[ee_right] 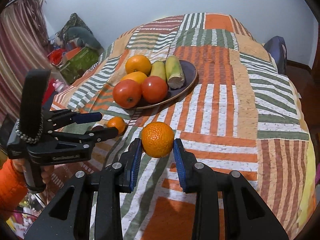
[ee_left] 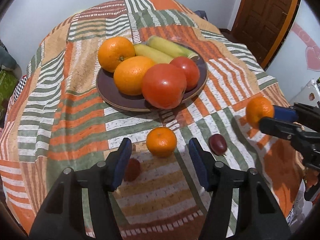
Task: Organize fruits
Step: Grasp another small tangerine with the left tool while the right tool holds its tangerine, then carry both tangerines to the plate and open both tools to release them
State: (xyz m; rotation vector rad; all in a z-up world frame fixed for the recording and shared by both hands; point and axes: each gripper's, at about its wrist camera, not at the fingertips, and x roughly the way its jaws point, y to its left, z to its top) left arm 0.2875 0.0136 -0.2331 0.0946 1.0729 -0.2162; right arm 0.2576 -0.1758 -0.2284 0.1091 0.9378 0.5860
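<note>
A dark plate [ee_left: 112,92] [ee_right: 190,70] on the striped cloth holds two oranges [ee_left: 116,54], two tomatoes [ee_left: 163,86] and two corn cobs [ee_left: 170,47]. My left gripper [ee_left: 158,150] is open above the cloth, just short of a small mandarin [ee_left: 161,141] [ee_right: 116,123] that lies on it. A dark red grape [ee_left: 218,144] lies to its right and a small red fruit [ee_left: 132,169] shows behind the left finger. My right gripper [ee_right: 158,150] is shut on a second mandarin [ee_right: 158,139] [ee_left: 259,110] and holds it above the cloth.
The patterned cloth [ee_right: 230,110] covers a raised surface that drops off at its edges. A brown door [ee_left: 264,14] stands at the back right. Boxes and clutter [ee_right: 76,60] lie on the floor to the left. The person's orange sleeve [ee_right: 10,186] shows at the left.
</note>
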